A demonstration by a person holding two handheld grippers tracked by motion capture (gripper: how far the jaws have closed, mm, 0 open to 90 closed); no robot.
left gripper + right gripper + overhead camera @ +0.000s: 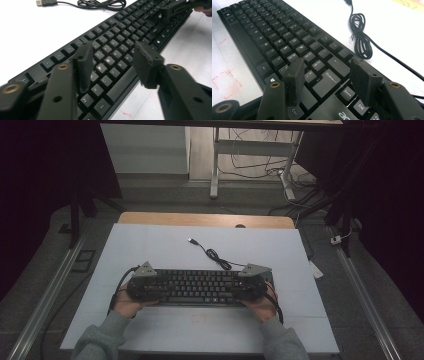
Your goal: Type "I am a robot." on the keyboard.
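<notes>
A black keyboard (200, 286) is seen lying flat on a white table (150, 245), near the person's edge, with its black cable (216, 256) coiled just behind it and the USB plug (191, 240) resting further back. The left gripper (112, 62) is held over the keyboard's left end; its jaws are parted above the letter keys with nothing pinched between them. The right gripper (328, 75) is held over the keyboard's right end, its jaws likewise released and spread above the Enter key area. Both grippers are held by hands (127, 302) in grey sleeves (102, 340) entering from the bottom of the high view
</notes>
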